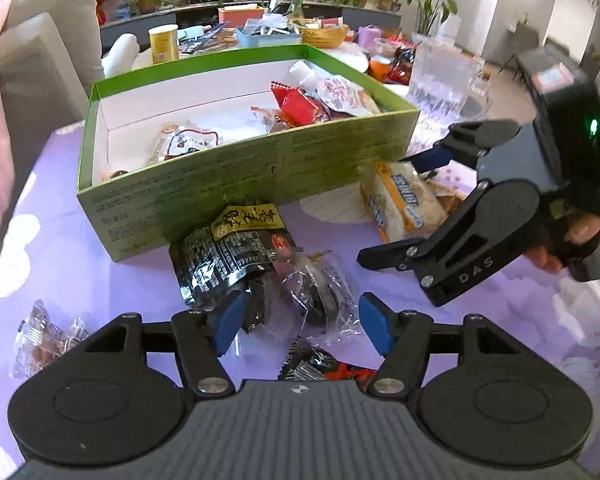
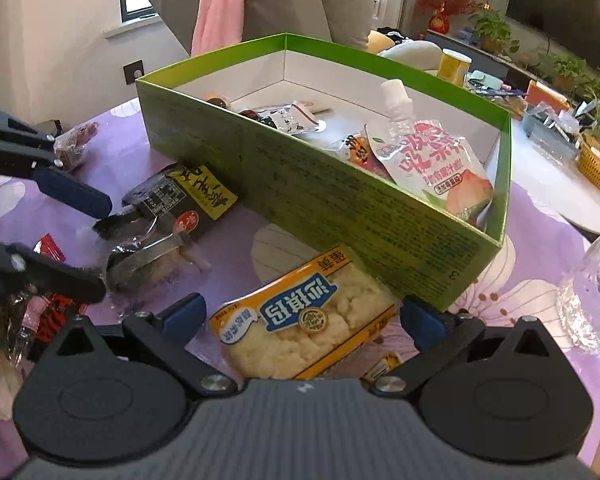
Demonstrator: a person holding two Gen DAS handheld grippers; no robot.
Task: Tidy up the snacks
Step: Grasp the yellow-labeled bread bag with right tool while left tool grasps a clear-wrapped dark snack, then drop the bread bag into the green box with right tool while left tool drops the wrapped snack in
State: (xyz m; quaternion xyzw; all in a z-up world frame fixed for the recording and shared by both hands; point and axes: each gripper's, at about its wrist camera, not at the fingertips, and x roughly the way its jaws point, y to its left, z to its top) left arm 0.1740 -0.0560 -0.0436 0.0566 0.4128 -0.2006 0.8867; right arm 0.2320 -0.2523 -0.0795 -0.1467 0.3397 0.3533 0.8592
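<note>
Snacks outstanding: yellow-edged clear rice-cracker packet (image 2: 300, 320), between spread right gripper (image 2: 300, 316) (left gripper (image 1: 296, 324) likewise spread, empty); pinch mid-packet, lift over green cardboard box (image 2: 340, 208).

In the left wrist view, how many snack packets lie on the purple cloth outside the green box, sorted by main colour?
black and yellow packet: 1
yellow and white packet: 1
clear packets: 2
red and black packet: 1
Total: 5
Something more shows from under the yellow and white packet; it is too hidden to count.
</note>
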